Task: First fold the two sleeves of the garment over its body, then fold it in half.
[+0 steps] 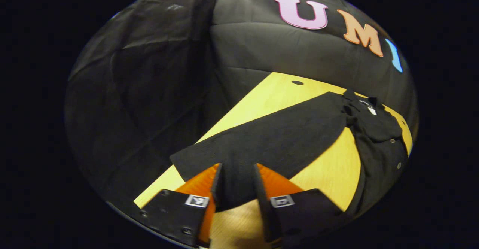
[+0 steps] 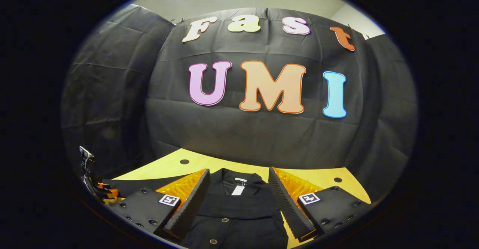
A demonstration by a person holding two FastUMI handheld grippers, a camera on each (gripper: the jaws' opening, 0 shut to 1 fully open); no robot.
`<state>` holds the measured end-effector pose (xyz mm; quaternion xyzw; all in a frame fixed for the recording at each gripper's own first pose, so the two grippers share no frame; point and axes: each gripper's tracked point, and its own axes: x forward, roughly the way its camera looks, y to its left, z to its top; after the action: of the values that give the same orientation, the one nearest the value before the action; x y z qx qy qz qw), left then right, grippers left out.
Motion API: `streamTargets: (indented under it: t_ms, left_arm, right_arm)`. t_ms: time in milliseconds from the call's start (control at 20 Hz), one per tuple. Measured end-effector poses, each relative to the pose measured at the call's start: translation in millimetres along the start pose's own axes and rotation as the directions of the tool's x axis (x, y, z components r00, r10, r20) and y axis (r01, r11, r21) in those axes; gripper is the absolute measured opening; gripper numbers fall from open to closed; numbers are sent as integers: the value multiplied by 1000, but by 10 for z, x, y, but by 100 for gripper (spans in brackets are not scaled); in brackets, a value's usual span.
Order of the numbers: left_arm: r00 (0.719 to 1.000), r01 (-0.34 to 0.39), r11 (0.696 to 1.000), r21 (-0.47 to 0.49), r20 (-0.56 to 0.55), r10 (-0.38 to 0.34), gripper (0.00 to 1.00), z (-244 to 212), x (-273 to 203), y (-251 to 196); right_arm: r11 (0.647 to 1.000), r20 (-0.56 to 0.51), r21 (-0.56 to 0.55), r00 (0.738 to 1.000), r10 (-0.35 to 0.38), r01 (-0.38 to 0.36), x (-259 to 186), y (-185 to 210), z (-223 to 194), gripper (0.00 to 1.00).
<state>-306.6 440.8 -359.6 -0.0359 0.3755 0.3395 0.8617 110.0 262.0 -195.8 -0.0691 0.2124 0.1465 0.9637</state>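
Garment (image 2: 239, 211) flat on yellow wooden table (image 1: 277, 91), black-cloth booth wall (image 2: 262, 136) behind.

The right claw (image 2: 237, 193) stands open above the black garment (image 2: 239, 211), collar and white label (image 2: 238, 189) between its fingers. The garment lies on the yellow worktop (image 2: 318, 178). At far left, the other claw (image 2: 98, 189) shows near the worktop's edge.
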Motion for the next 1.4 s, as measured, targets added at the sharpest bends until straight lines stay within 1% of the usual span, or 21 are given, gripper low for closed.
streamTargets:
  t_ms: [50, 100, 150, 250, 350, 450, 500, 600, 700, 800, 900, 1000, 1100, 1200, 1300, 1350, 1400]
  left_arm:
    - [1000, 15, 1000, 24, -3, -15, 29, -5, -12, -18]
    - [1000, 13, 999, 51, -12, -12, 11, -10, 17, -30]
    - [1000, 4, 997, 75, -22, -2, 0, -11, 2, -30]
    - [998, 15, 992, 127, -55, -8, 0, -7, 0, -61]
    - [994, 90, 991, 98, -67, -83, 0, 117, -78, -208]
    - [989, 149, 987, 54, -16, -148, 0, 448, -211, -425]
    - [983, 179, 982, 60, 23, -181, 0, 681, -249, -588]
    - [962, 239, 963, 129, 106, -253, 0, 1122, -293, -1019]
    - [928, 297, 931, 210, 165, -333, 0, 1487, -345, -1445]
    - [897, 364, 893, 264, 159, -412, 0, 1670, -444, -1923]
    - [859, 428, 853, 299, 158, -487, 0, 1794, -571, -2434]
    - [832, 476, 815, 331, 131, -539, 0, 1843, -579, -2903]
    - [793, 522, 764, 380, 115, -599, 0, 1880, -647, -3394]
    - [779, 530, 732, 429, 95, -620, 0, 1913, -657, -3783]
    - [750, 567, 694, 443, 71, -658, 0, 1867, -701, -4169]
    - [743, 577, 679, 454, 55, -667, 0, 1831, -710, -4323]
    - [743, 577, 669, 469, 40, -668, 0, 1794, -680, -4487]
  right_arm:
    - [1000, -5, 6, 1000, -6, 6, -38, -34, -23, 99]
    - [1000, -10, 13, 1000, -15, 15, -77, -70, -58, 99]
    - [999, -13, 22, 1000, -26, 26, -120, -114, -84, 99]
    - [999, -19, 46, 999, -28, 29, -189, -150, -146, 100]
    - [997, -25, 59, 999, -40, 41, -264, -202, -203, 100]
    - [996, -22, 62, 998, -60, 62, -367, -282, -229, 99]
    - [995, -14, 68, 997, -69, 70, -417, -318, -242, 99]
    - [992, -7, 87, 996, -88, 88, -531, -396, -274, 100]
    - [988, -6, 104, 993, -114, 114, -676, -523, -332, 99]
    - [980, -1, 128, 988, -155, 154, -842, -699, -383, 99]
    - [965, -5, 166, 979, -204, 202, -1030, -914, -465, 99]
    - [944, -37, 219, 969, -246, 248, -1219, -1132, -606, 99]
    - [925, -34, 250, 958, -286, 285, -1426, -1365, -661, 99]
    - [913, -34, 254, 946, -321, 319, -1593, -1591, -725, 97]
    - [901, -73, 264, 939, -337, 344, -1676, -1787, -862, 93]
    - [891, -81, 273, 932, -354, 362, -1735, -1887, -887, 96]
    - [883, -81, 284, 927, -365, 372, -1781, -1969, -900, 97]
